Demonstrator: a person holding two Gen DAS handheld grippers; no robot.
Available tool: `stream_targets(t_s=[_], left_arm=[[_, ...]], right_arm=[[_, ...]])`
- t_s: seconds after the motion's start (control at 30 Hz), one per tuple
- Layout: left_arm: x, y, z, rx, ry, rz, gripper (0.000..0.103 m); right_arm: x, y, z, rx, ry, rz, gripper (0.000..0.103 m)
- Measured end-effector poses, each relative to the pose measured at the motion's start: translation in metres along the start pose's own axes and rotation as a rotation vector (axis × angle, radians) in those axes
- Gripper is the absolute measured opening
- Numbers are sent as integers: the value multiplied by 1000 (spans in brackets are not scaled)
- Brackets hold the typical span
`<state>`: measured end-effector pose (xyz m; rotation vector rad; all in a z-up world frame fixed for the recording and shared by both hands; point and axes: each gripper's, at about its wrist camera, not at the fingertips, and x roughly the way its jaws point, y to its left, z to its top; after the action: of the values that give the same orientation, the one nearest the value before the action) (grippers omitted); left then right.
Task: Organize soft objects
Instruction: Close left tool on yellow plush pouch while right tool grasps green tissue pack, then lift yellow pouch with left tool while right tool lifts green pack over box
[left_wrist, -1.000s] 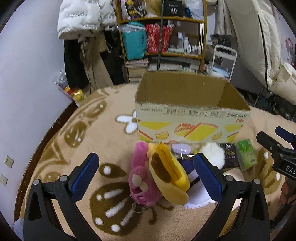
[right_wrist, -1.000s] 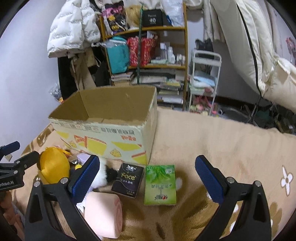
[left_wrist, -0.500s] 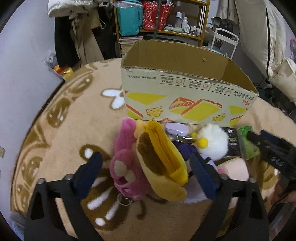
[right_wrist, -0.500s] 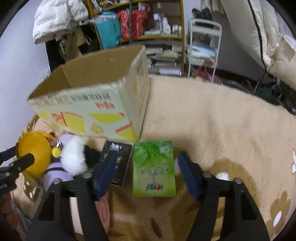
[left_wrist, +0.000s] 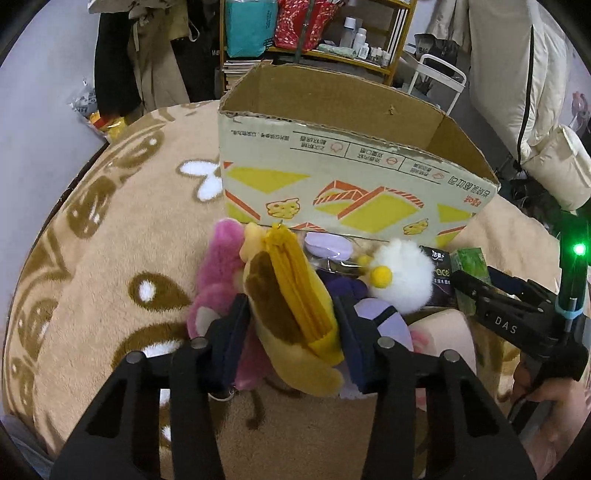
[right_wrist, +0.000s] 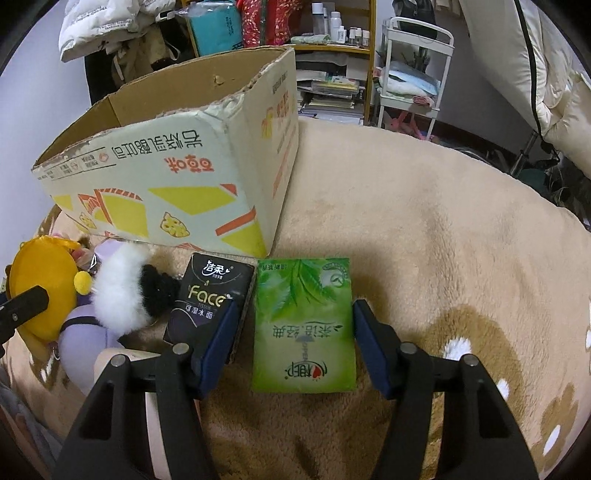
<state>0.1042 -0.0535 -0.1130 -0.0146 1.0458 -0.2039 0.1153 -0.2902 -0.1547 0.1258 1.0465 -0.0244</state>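
Note:
My left gripper (left_wrist: 291, 332) is shut on a yellow plush pouch (left_wrist: 291, 295) with a brown patch, lying on the carpet before an open cardboard box (left_wrist: 332, 173). A pink plush (left_wrist: 218, 273) touches the pouch's left side; a white pompom toy (left_wrist: 402, 277) and a purple plush (left_wrist: 388, 325) lie to its right. My right gripper (right_wrist: 291, 339) straddles a green tissue pack (right_wrist: 303, 325); its jaws stand at the pack's two sides, with a narrow gap on the left. A black tissue pack (right_wrist: 207, 295) lies just left of it. The box (right_wrist: 177, 173) stands behind.
A pink roll (right_wrist: 122, 365) lies at my right gripper's left. The beige patterned carpet (right_wrist: 443, 240) stretches to the right. Shelves (left_wrist: 314, 33) with bags and bottles, hanging coats (left_wrist: 147, 55) and a white rack (right_wrist: 413, 74) stand behind the box.
Both grippers moved down and forward. My left jaws closed from wide open onto the yellow pouch. My right jaws narrowed around the green tissue pack.

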Motion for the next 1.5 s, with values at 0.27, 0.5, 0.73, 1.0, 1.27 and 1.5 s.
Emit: stream_targets(t_s=[0.27, 0.5, 0.73, 1.0, 1.27, 1.5], left_arm=[[2, -4, -2, 11, -14, 18, 42], [2, -13, -5, 53, -31, 87, 41], [-9, -21, -11, 117, -96, 127, 37], [-37, -27, -19, 157, -198, 164, 36], [-78, -23, -27, 141, -349, 175, 36], [-120, -23, -37, 135, -497, 168, 36]], right_arm=[[6, -1, 2, 17, 19, 16, 65], [11, -7, 5, 20, 36, 33, 55], [6, 0, 6, -5, 22, 24, 55], [-36, 9, -3, -35, -109, 52, 55], [-88, 31, -8, -95, -294, 69, 55], [-127, 41, -6, -107, -430, 95, 55]])
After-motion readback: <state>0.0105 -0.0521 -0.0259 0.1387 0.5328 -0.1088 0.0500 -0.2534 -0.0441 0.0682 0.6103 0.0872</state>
